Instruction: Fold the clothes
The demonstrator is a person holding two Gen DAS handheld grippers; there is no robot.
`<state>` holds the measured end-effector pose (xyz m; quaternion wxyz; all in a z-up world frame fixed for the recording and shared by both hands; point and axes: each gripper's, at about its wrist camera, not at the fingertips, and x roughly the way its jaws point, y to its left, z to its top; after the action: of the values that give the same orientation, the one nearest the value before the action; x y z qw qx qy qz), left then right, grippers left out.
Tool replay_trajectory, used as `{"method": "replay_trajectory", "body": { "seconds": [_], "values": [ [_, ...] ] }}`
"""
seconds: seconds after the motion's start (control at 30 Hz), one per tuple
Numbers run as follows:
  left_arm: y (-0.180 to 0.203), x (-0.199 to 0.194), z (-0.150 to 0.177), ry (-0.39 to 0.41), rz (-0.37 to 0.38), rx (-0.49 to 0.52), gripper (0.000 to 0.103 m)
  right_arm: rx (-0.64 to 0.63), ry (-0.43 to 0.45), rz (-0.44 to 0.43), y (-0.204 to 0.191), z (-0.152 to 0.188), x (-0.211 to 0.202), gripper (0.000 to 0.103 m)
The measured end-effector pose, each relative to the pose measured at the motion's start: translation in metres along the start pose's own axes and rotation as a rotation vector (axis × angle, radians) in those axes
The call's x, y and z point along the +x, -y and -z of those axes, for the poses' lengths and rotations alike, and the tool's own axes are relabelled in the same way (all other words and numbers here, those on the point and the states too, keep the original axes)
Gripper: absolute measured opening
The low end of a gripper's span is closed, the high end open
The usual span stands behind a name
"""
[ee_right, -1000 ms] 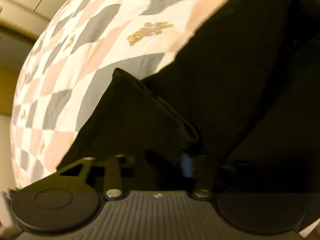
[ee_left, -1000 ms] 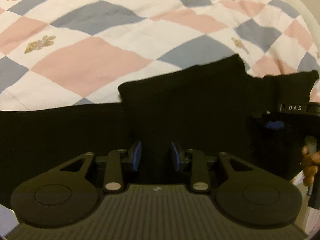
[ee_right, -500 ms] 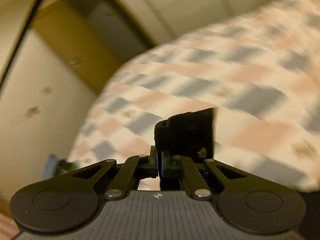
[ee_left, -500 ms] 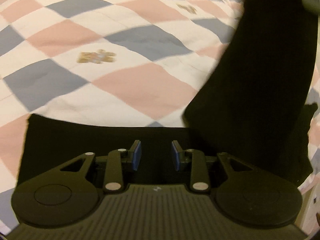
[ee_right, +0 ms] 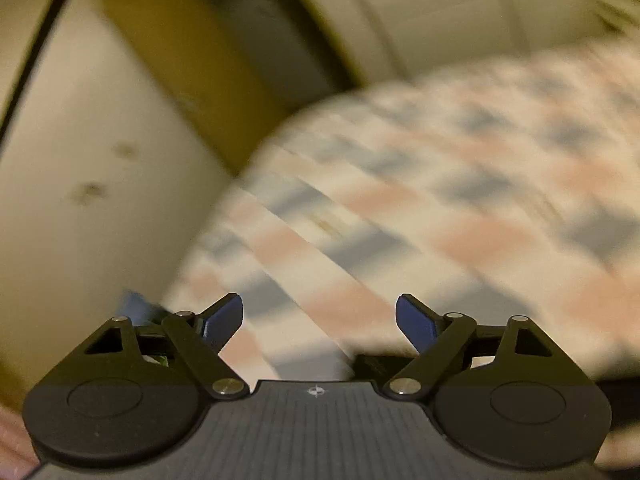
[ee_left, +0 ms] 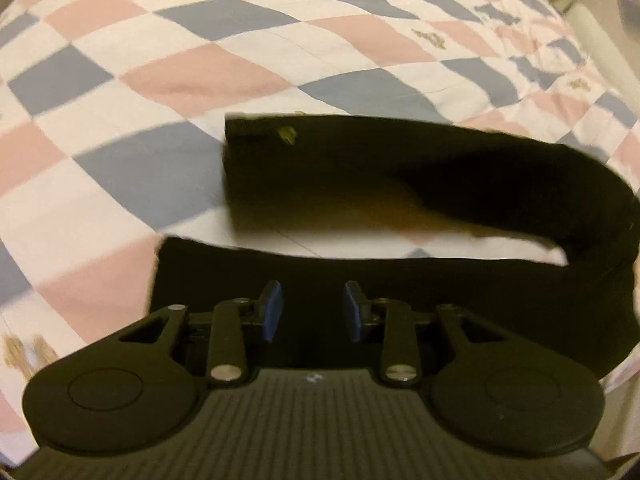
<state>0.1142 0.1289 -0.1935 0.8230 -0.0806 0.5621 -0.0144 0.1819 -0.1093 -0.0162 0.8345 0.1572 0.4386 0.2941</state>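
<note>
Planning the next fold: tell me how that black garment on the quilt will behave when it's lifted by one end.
The black garment is probably floppy: it already bends back over itself in a soft curve. Likely light for its size, since it drapes thinly over the checked quilt. It should sag and trail, not hold shape.

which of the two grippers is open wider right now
The right gripper: its blue pads are spread far apart, nothing between them. The left gripper is open too, but narrower, over the black garment.

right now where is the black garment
In the left wrist view, the black garment lies doubled over on the checked quilt, just beyond the open left gripper.
</note>
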Motion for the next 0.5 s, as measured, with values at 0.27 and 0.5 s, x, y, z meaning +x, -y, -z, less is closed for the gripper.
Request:
{"method": "replay_trajectory", "body": {
  "seconds": [0.27,0.5],
  "values": [
    [-0.012,0.037,-0.020,0.002,-0.133,0.285,0.041,0.562,-0.175,0.463,0.141,0.141,-0.035,0.085],
    [0.037,0.054,0.005,0.105,-0.157,0.814,0.070,0.741,-0.163,0.552,0.160,0.190,-0.068,0.085]
  ]
}}
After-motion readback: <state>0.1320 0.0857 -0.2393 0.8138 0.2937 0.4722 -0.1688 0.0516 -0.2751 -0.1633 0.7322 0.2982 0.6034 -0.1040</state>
